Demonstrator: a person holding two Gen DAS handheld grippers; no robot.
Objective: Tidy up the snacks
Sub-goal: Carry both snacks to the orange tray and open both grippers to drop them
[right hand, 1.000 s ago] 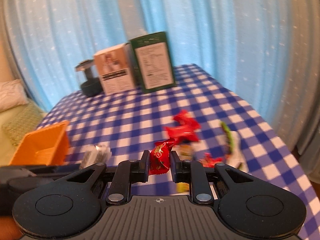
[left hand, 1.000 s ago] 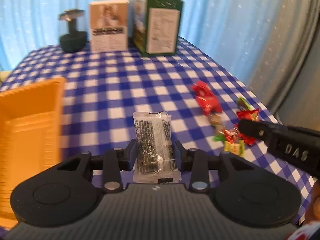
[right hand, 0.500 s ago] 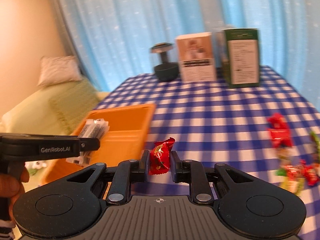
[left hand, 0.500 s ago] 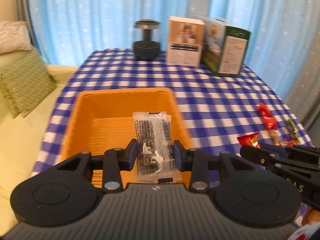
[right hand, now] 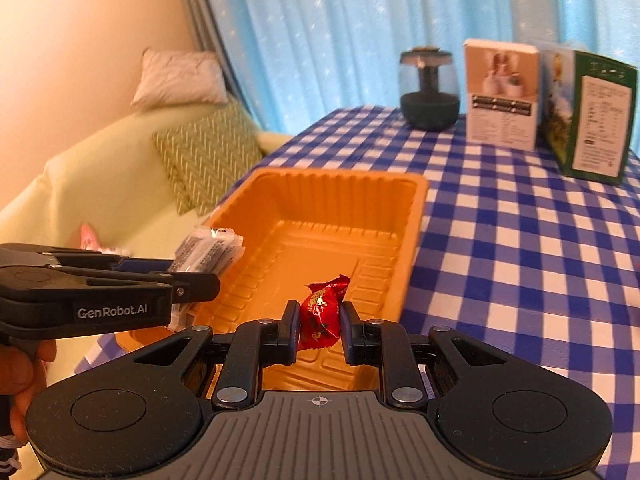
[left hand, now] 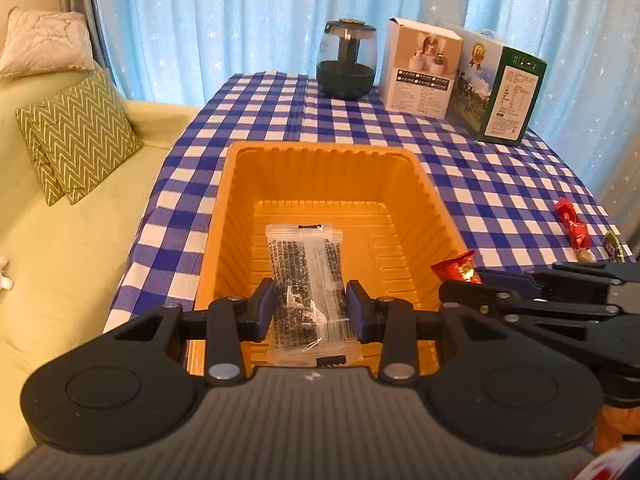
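From the left wrist: the left gripper (left hand: 311,311) clamps a clear snack packet (left hand: 307,284) above the orange tray (left hand: 424,184) on the checked table (left hand: 500,184).

From the right wrist: the right gripper (right hand: 319,328) pinches a red candy (right hand: 321,312) over the tray's near end.

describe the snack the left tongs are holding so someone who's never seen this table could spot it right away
On the blue checked table, find the orange tray. Over it, the left tongs pinch a flat clear packet of dark pieces. The right tongs' snack beside it is a small red foil candy.
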